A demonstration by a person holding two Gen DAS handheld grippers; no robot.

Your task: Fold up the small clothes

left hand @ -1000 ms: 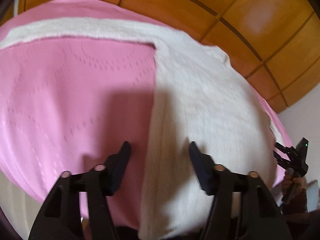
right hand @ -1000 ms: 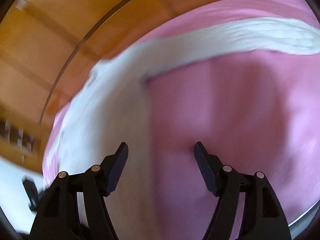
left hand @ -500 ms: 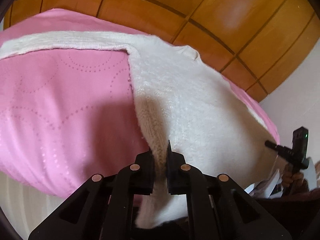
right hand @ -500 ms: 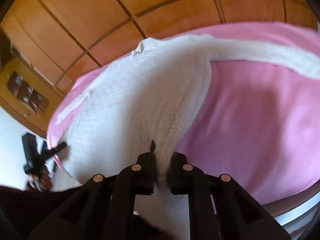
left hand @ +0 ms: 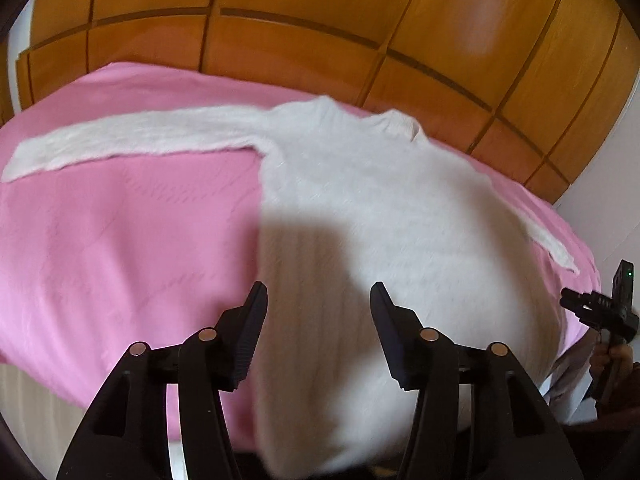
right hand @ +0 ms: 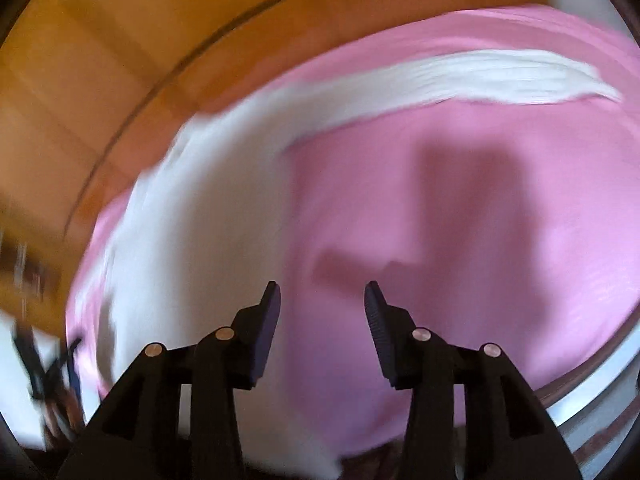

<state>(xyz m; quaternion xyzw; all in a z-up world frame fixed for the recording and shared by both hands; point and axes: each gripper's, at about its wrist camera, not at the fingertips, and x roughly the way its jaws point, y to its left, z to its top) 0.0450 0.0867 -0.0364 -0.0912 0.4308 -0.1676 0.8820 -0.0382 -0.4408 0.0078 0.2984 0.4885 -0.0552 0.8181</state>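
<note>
A white knitted sweater (left hand: 372, 216) lies flat on a pink bed cover (left hand: 120, 248), collar at the far side, one sleeve (left hand: 132, 140) stretched out to the left. My left gripper (left hand: 318, 300) is open and empty above the sweater's near hem, close to its left edge. In the right wrist view, which is blurred, the sweater body (right hand: 208, 216) lies to the left and its other sleeve (right hand: 480, 76) runs to the right. My right gripper (right hand: 322, 300) is open and empty above the pink cover (right hand: 460, 240), just right of the sweater's side edge.
A wooden panelled headboard (left hand: 320, 28) stands behind the bed. The right gripper and the hand that holds it show at the right edge of the left wrist view (left hand: 608, 312). The bed's near edge lies just below both grippers.
Half a second ago both grippers were shut on the sweater's near hem. Both have now let go, opened and drawn back, and the sweater lies flat.
</note>
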